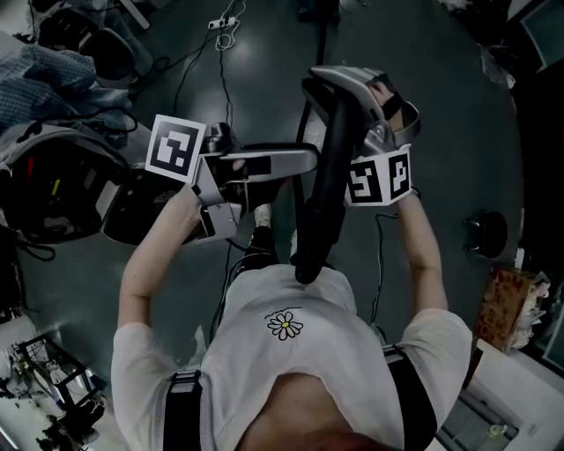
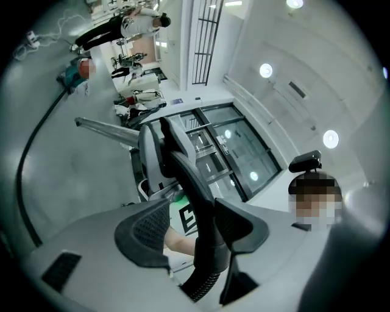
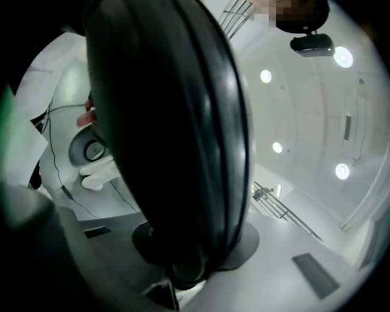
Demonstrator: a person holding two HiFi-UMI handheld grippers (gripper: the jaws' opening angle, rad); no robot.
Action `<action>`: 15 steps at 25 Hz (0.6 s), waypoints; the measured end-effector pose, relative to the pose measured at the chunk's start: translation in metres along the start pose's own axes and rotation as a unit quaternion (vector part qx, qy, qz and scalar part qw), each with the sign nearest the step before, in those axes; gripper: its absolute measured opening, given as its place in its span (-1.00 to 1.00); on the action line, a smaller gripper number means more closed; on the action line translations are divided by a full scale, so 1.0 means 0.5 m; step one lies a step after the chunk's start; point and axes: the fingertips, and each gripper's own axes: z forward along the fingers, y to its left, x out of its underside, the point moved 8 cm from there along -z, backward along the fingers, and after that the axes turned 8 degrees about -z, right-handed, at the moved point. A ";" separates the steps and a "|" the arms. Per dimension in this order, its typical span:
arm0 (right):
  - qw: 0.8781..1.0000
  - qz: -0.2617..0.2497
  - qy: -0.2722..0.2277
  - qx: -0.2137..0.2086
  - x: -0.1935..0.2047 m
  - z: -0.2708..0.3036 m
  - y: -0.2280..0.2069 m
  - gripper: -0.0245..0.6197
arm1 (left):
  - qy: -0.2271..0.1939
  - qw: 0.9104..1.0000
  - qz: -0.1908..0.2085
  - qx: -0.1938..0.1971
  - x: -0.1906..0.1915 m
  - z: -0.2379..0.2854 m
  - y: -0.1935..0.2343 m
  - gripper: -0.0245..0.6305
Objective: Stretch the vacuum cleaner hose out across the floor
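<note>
The vacuum hose's black rigid curved tube (image 1: 326, 185) stands upright in front of my chest, lower end near my shirt. My right gripper (image 1: 319, 88) is shut on its upper part; in the right gripper view the tube (image 3: 164, 122) fills the picture above the jaws of that gripper (image 3: 195, 256). My left gripper (image 1: 313, 163) reaches in from the left at mid-height. In the left gripper view its jaws (image 2: 192, 228) stand open around the tube (image 2: 183, 177), with a gap on the left side, and ribbed hose (image 2: 204, 286) shows below. The vacuum cleaner body (image 1: 53, 185) sits on the floor at left.
Cables (image 1: 225, 79) run over the dark floor from a power strip (image 1: 225, 22). A heap of blue cloth (image 1: 53, 75) lies at upper left. A round black object (image 1: 485, 233) and a cardboard box (image 1: 511, 304) stand at right; a black frame (image 1: 53, 396) at lower left.
</note>
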 end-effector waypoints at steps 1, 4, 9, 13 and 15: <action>1.000 -0.016 0.007 -0.006 -0.016 0.001 0.012 -0.61 | 0.004 1.000 0.012 -0.004 0.010 -0.010 -0.009 -0.28; 0.997 -0.068 0.029 -0.025 -0.065 0.004 0.050 -0.61 | 0.034 0.997 0.055 -0.038 0.046 -0.025 -0.029 -0.25; 0.985 -0.152 0.066 -0.049 -0.138 0.001 0.083 -0.61 | 0.117 0.981 0.111 -0.105 0.128 -0.031 -0.016 -0.19; 0.982 -0.170 0.057 -0.057 -0.184 -0.017 0.088 -0.61 | 0.086 0.988 0.125 -0.033 0.171 -0.073 -0.029 -0.21; 0.982 -0.173 0.032 -0.064 -0.210 -0.030 0.099 -0.61 | 0.066 0.993 0.098 0.004 0.201 -0.092 -0.032 -0.28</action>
